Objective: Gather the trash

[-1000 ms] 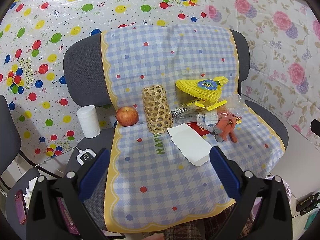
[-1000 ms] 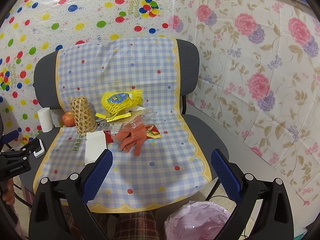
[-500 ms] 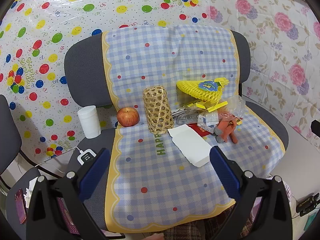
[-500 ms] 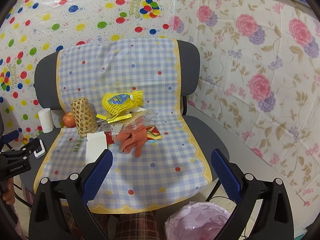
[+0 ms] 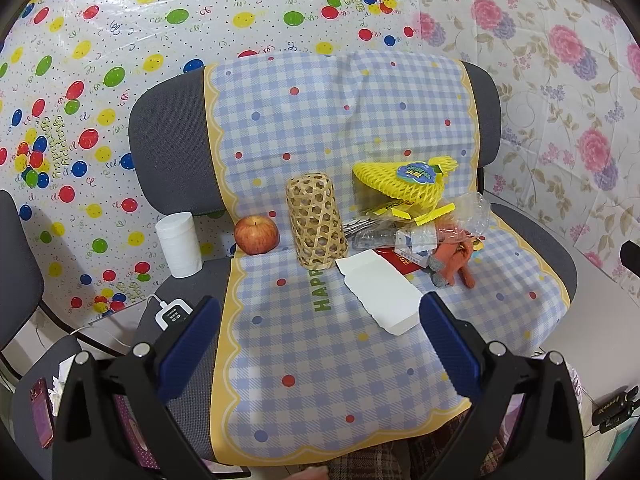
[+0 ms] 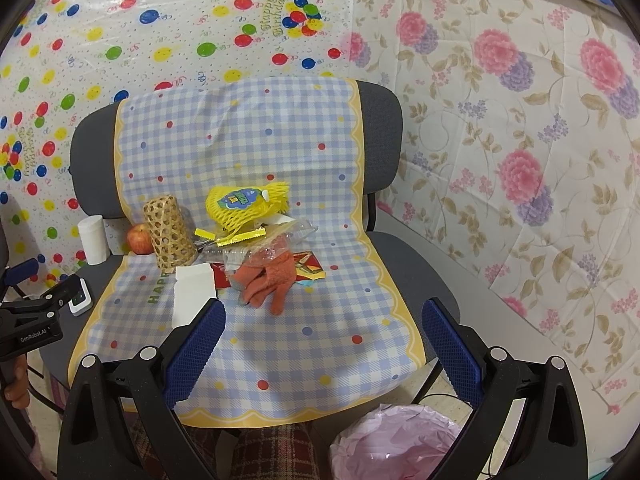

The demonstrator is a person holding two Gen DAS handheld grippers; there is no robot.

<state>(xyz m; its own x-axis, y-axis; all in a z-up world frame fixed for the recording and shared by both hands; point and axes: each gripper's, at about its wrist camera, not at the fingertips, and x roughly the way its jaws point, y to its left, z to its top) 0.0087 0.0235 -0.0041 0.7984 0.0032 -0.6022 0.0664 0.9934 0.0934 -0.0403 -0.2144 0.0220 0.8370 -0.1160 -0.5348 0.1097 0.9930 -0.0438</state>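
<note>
A chair covered with a blue checked cloth point(image 5: 320, 360) carries a pile of litter: a white paper box point(image 5: 380, 292), yellow foam fruit netting point(image 5: 404, 182), crumpled clear plastic point(image 5: 464, 216), a red packet point(image 5: 400, 258) and an orange glove point(image 5: 452, 258). The same pile shows in the right wrist view: netting point(image 6: 244, 204), glove point(image 6: 272, 278), white box point(image 6: 194, 292). My left gripper point(image 5: 316, 336) is open, held back over the seat's front. My right gripper point(image 6: 324, 344) is also open, empty, in front of the seat. A bin with a pink bag point(image 6: 396, 444) stands below.
A woven bamboo cylinder point(image 5: 316, 226) stands upright beside a red apple point(image 5: 256, 235). A white paper roll point(image 5: 179, 246) and a white charger point(image 5: 174, 314) rest on the seat's left. The left gripper's body point(image 6: 32, 320) shows at the right view's left edge. Walls are close behind and right.
Both views shift only slightly; the chair sits marginally lower and nearer in frame. Nothing on the seat has moved and both grippers stay open.
</note>
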